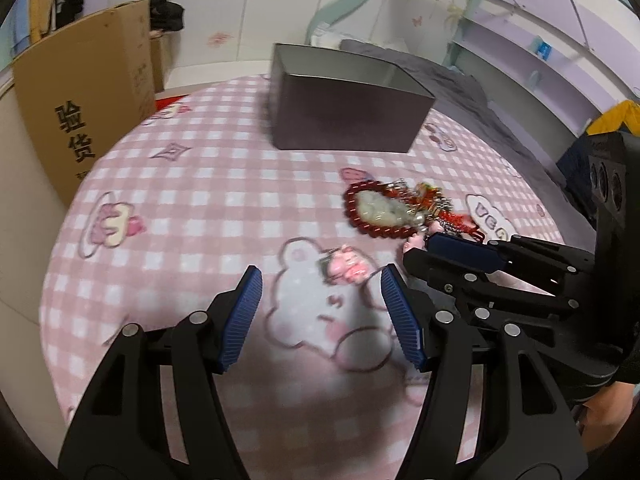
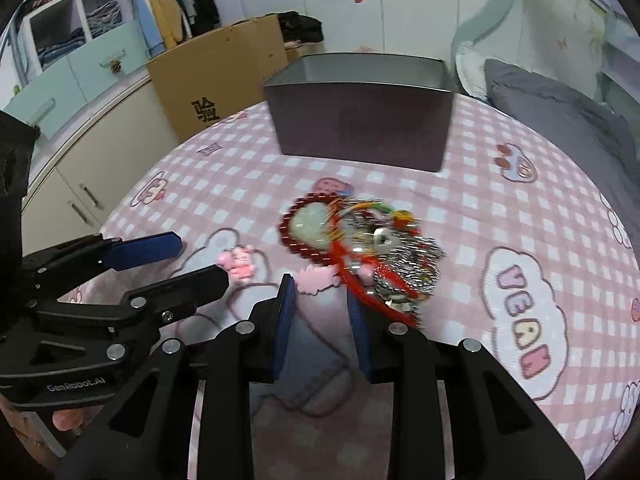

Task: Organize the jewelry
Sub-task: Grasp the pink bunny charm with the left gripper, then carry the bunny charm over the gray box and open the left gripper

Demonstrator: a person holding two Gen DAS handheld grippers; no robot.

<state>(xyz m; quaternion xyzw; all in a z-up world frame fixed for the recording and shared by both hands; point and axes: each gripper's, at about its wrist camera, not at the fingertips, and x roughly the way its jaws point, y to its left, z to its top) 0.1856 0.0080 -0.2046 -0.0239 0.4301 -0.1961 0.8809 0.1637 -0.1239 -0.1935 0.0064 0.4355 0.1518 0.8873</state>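
A tangled jewellery pile lies mid-bed: a red bead bracelet around a pale jade pendant (image 1: pixel 376 208) (image 2: pixel 308 224), plus red cord and silver chains (image 2: pixel 404 264). A small pink pig charm (image 1: pixel 346 268) (image 2: pixel 238 264) lies apart, just ahead of my left gripper (image 1: pixel 320 270) (image 2: pixel 200 260), which is open and wide. My right gripper (image 2: pixel 320 288) (image 1: pixel 422 248) has its jaws narrowed, and a pink flat charm (image 2: pixel 318 280) at the pile's near edge sits between its tips. I see no firm pinch on it. An open dark grey box (image 1: pixel 348 120) (image 2: pixel 360 128) stands behind the pile.
Everything rests on a pink checked blanket (image 1: pixel 200 200). A tall cardboard box (image 1: pixel 80 120) (image 2: pixel 216 80) stands off the bed's far left. A grey pillow (image 2: pixel 552 120) lies at the right. Cabinets (image 2: pixel 80 184) line the left wall.
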